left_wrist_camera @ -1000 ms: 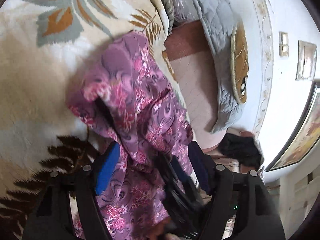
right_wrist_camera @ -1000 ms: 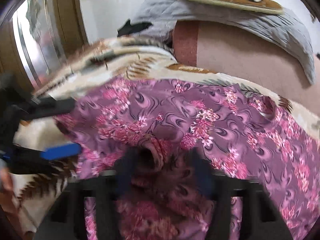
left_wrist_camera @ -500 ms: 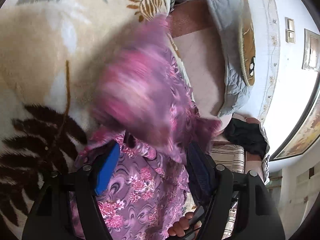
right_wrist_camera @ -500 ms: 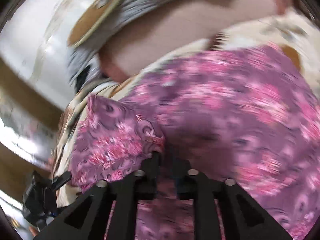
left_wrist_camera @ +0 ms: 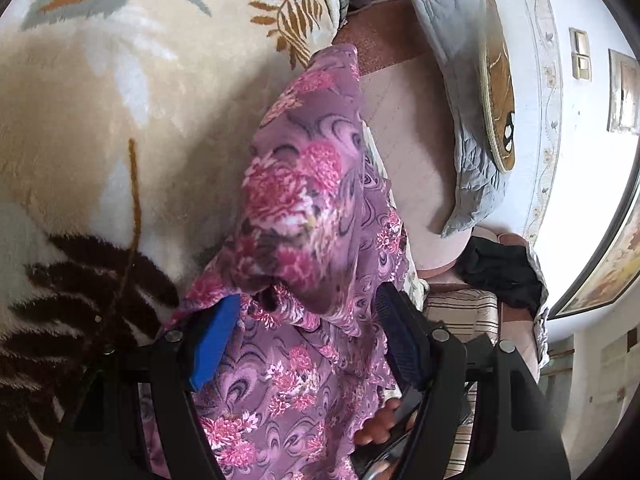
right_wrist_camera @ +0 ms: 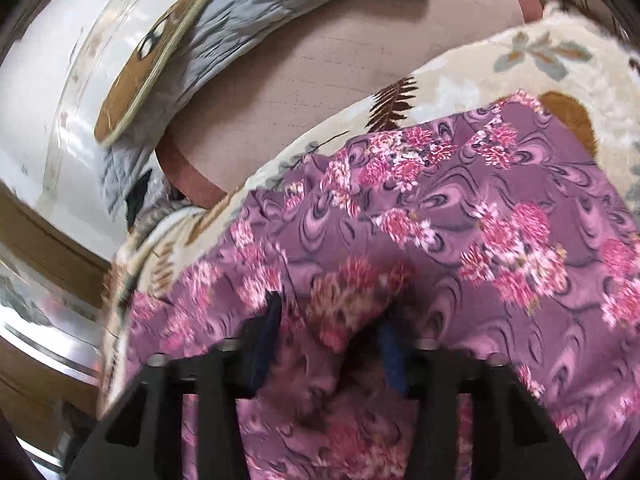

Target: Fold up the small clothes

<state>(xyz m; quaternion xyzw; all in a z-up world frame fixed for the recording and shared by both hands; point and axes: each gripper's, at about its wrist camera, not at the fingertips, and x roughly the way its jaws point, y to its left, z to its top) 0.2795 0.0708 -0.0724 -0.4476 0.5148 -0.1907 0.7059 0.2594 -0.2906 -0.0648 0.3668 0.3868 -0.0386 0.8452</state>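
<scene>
Left wrist view shows the left gripper (left_wrist_camera: 308, 340) with its fingers (left_wrist_camera: 214, 340) released and wide apart, over the purple flowered garment (left_wrist_camera: 304, 184), which lies on the cream leaf-pattern blanket (left_wrist_camera: 100, 140) with one fold lifted up in front. Right wrist view shows the right gripper (right_wrist_camera: 330, 344) with its fingers apart but closing, a bunched fold of this garment between them, not yet clearly grasped.

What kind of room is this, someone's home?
Most likely a home living room or bedroom. A plush leaf-patterned blanket covers a soft seat or bed, a grey quilted cushion leans on the wall, and a framed picture hangs nearby. A purple flowered garment lies on the blanket.
</scene>
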